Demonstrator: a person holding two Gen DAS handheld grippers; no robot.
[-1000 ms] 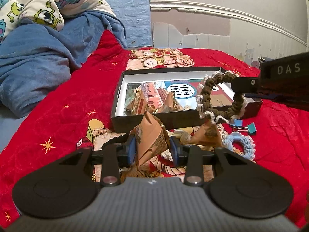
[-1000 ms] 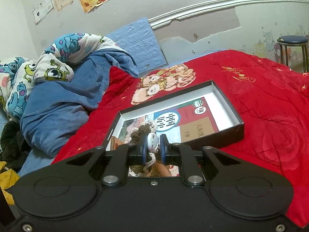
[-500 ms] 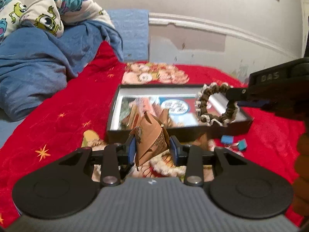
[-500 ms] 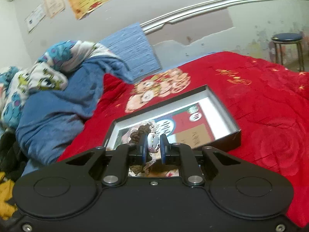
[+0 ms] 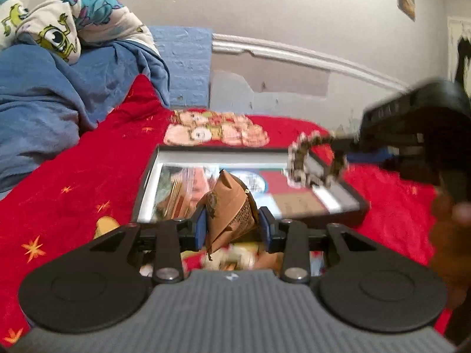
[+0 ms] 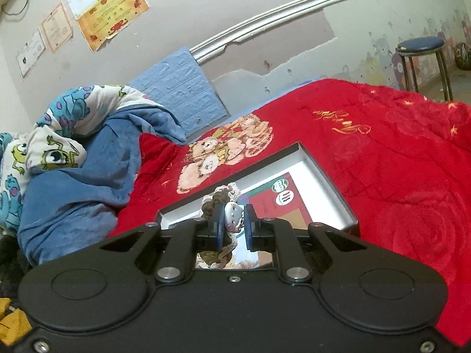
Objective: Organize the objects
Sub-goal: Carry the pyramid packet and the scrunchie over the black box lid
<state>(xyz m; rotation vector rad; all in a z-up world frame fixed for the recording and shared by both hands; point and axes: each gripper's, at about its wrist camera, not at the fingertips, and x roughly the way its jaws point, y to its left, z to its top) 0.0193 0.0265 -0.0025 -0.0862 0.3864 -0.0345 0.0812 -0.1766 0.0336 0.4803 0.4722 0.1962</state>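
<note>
Left gripper (image 5: 232,229) clamps brown paper cone (image 5: 228,211), frame center, before box (image 5: 338,214). Right gripper (image 6: 233,229) pinches scrunchie (image 6: 217,201) by white charm, above box, center.

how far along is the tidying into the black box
Done: some brown packets already lie in the black box. In hand: left gripper grips a brown paper packet; right gripper holds the brown-and-white scrunchie above the box. Left: both still need dropping in.
</note>
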